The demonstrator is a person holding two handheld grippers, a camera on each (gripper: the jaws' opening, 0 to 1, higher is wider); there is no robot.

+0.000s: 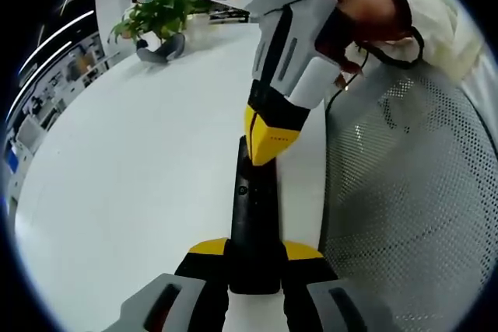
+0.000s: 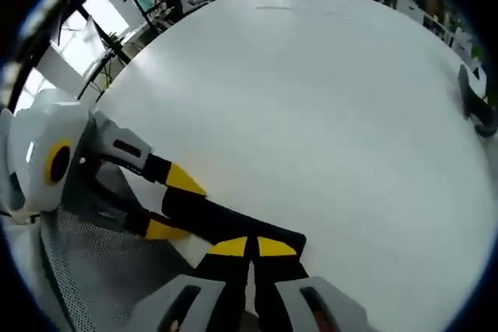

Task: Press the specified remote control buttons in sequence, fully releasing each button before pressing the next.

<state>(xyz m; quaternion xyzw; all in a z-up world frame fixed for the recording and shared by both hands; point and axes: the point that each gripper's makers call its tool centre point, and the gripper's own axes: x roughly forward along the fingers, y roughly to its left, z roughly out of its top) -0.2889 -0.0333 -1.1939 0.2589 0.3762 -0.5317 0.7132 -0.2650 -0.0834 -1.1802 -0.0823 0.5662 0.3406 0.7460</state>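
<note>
Left gripper (image 1: 254, 258), bottom centre, clamps the black remote (image 1: 254, 227) by its near end above the white table (image 1: 117, 192), steadying it (potted plant (image 1: 156, 17) upper left) so the right gripper (image 1: 268, 149), jaws together, presses down from above.

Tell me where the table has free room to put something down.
Free: the wide white table between the remote and the potted plant. Crowded: around the remote, clamped by the left gripper with the right gripper on it, beside the mesh chair.

A broad white table (image 1: 132, 161) bears a potted plant (image 1: 159, 25) near its far edge.
</note>
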